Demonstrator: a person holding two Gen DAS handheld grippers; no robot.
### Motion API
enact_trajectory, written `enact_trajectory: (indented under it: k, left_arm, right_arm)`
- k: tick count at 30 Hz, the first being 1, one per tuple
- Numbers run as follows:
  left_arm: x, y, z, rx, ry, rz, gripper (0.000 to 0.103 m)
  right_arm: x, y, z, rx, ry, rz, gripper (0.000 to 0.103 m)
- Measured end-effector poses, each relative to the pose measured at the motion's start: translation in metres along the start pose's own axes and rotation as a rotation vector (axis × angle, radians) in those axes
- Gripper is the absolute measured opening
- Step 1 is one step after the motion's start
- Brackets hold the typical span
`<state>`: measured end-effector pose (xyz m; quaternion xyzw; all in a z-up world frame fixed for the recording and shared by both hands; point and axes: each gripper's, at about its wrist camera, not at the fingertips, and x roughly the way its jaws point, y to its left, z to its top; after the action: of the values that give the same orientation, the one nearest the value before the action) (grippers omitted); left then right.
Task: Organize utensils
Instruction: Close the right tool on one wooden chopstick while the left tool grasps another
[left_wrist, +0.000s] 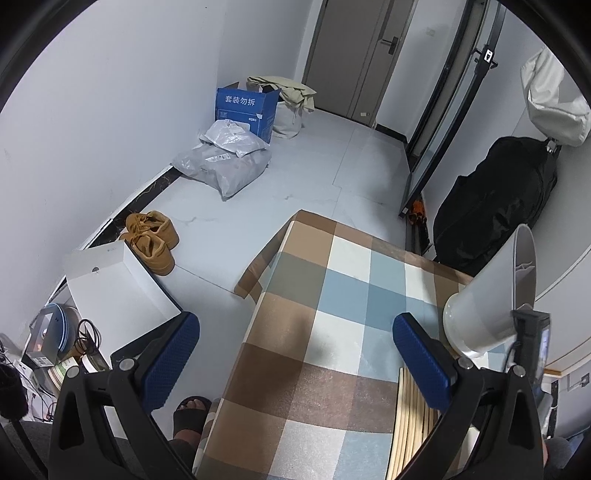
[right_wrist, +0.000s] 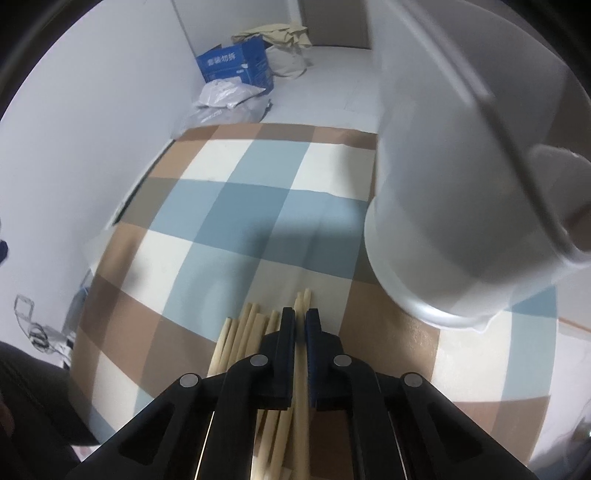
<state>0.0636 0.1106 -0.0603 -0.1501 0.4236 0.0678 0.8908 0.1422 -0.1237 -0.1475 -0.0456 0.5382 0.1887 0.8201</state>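
Observation:
Several pale wooden chopsticks (right_wrist: 240, 339) lie in a loose bundle on the checked tablecloth (right_wrist: 229, 206). My right gripper (right_wrist: 301, 313) points down onto the bundle, its jaws pinched on a chopstick (right_wrist: 303, 301) whose tip sticks out beyond the fingers. A white cylindrical holder (right_wrist: 436, 206) stands tilted to the right of the bundle; what props it up is not visible. In the left wrist view my left gripper (left_wrist: 295, 326) hangs open over the cloth (left_wrist: 325, 295) with nothing between its blue pads (left_wrist: 171, 354). The chopsticks (left_wrist: 410, 417) and the holder (left_wrist: 484, 295) sit by its right finger.
Past the table's far edge, a blue carton (left_wrist: 245, 107), grey parcel bags (left_wrist: 225, 162), brown shoes (left_wrist: 151, 240) and a white box (left_wrist: 118, 284) lie on the floor at left. A black bag (left_wrist: 495, 206) leans at right. A person's sandalled foot (left_wrist: 192, 410) is beside the table.

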Motion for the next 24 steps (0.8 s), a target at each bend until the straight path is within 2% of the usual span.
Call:
enact_trajectory:
  k: [5, 10, 13, 16, 18, 20, 23, 24]
  left_arm:
    - [0.008, -0.009, -0.008, 0.048, 0.041, 0.008, 0.102]
    - [0.026, -0.033, -0.026, 0.138, 0.174, -0.052, 0.102]
    - [0.038, -0.051, -0.042, 0.207, 0.252, -0.057, 0.102]
    - [0.052, -0.069, -0.061, 0.314, 0.327, 0.003, 0.102]
    - [0.058, -0.074, -0.070, 0.338, 0.375, 0.003, 0.102]
    - [0.059, -0.077, -0.074, 0.344, 0.392, -0.002, 0.102]
    - [0.062, -0.079, -0.078, 0.369, 0.402, 0.044, 0.102]
    - [0.064, -0.078, -0.080, 0.383, 0.409, 0.083, 0.102]
  right_arm:
    - [-0.024, -0.011, -0.003, 0.060, -0.077, 0.056, 0.005]
    - [-0.058, -0.026, -0.005, 0.126, -0.199, 0.125, 0.005]
    - [-0.076, -0.038, -0.012, 0.160, -0.254, 0.143, 0.005]
    - [-0.085, -0.048, -0.018, 0.185, -0.289, 0.150, 0.005]
    - [-0.091, -0.055, -0.021, 0.210, -0.313, 0.165, 0.005]
    - [-0.096, -0.061, -0.025, 0.227, -0.330, 0.182, 0.005]
    - [-0.106, -0.066, -0.030, 0.225, -0.355, 0.184, 0.005]
    - [-0.108, -0.065, -0.031, 0.221, -0.364, 0.185, 0.005]
